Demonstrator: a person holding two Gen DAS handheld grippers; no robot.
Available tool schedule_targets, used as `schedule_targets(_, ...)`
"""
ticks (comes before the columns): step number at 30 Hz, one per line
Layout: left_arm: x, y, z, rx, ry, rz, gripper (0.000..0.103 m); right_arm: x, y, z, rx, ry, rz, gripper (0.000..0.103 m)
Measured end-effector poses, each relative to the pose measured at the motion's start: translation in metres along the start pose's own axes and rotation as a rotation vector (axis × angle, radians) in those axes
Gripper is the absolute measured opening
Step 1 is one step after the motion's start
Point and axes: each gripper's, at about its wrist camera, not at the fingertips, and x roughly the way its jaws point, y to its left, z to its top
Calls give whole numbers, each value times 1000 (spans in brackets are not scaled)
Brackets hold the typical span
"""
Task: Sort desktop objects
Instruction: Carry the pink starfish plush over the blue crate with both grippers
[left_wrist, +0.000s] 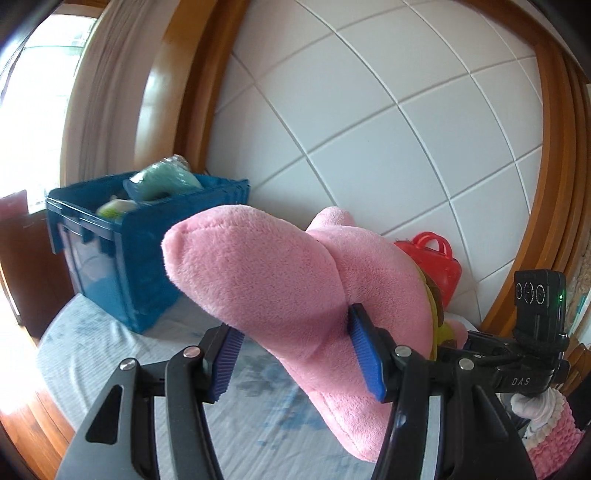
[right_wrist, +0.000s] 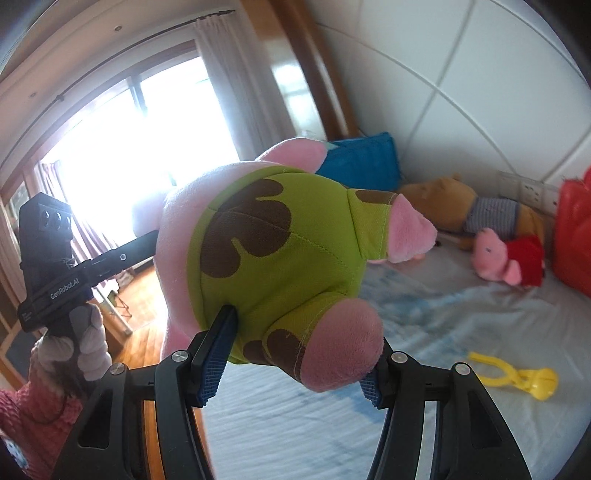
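A pink plush star toy in green shorts with brown patches hangs in the air above the bed, held from both ends. My left gripper is shut on one pink limb, its blue pads pressing into the fur. My right gripper is shut on the shorts and a pink leg. A blue crate holding several pale green items stands on the bed at the left, beyond the toy.
A brown bear plush, a pink pig plush in red, a red toy bag and yellow tongs lie on the pale sheet. A white padded headboard rises behind. A pink-sleeved arm is at left.
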Motion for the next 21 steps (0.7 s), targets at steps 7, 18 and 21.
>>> schedule_targets(7, -39, 98, 35, 37, -17, -31, 56, 58, 85, 25, 6, -54, -22, 59)
schedule_targets(18, -22, 203, 113, 45, -71, -56, 56, 133, 138, 102, -43, -119, -31, 59)
schedule_targets(21, -5, 224, 132, 36, -86, -29, 56, 161, 137, 123, -53, -143, -6, 59)
